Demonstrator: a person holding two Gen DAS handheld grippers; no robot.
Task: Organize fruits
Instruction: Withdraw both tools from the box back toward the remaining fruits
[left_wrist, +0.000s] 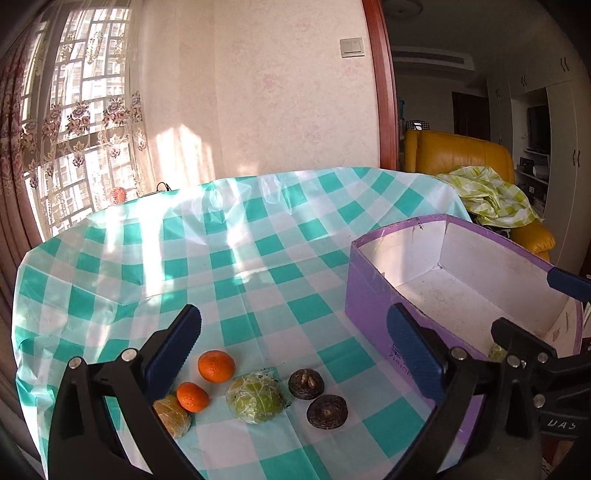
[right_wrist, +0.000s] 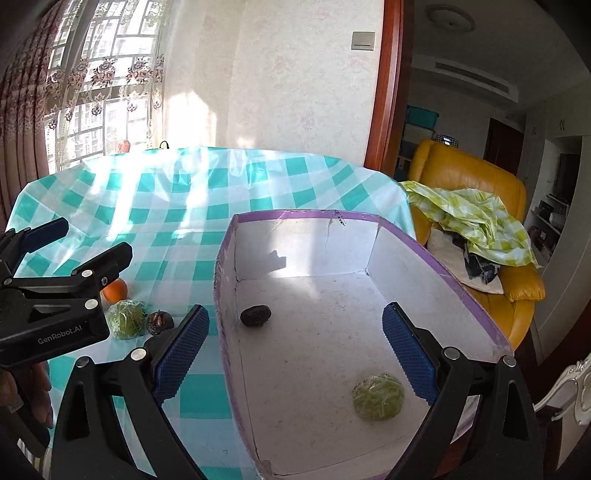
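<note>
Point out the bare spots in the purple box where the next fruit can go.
In the purple box, the white floor is bare across the middle and far end, between the dark fruit near the left wall and the netted green fruit near the right wall. The near left corner is free too. On the table, the tablecloth's near left is crowded.

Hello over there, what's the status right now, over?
Left claw open, empty; right claw open, empty over purple box. Two fruits in box, six still on checked tablecloth. Nothing blocking.
</note>
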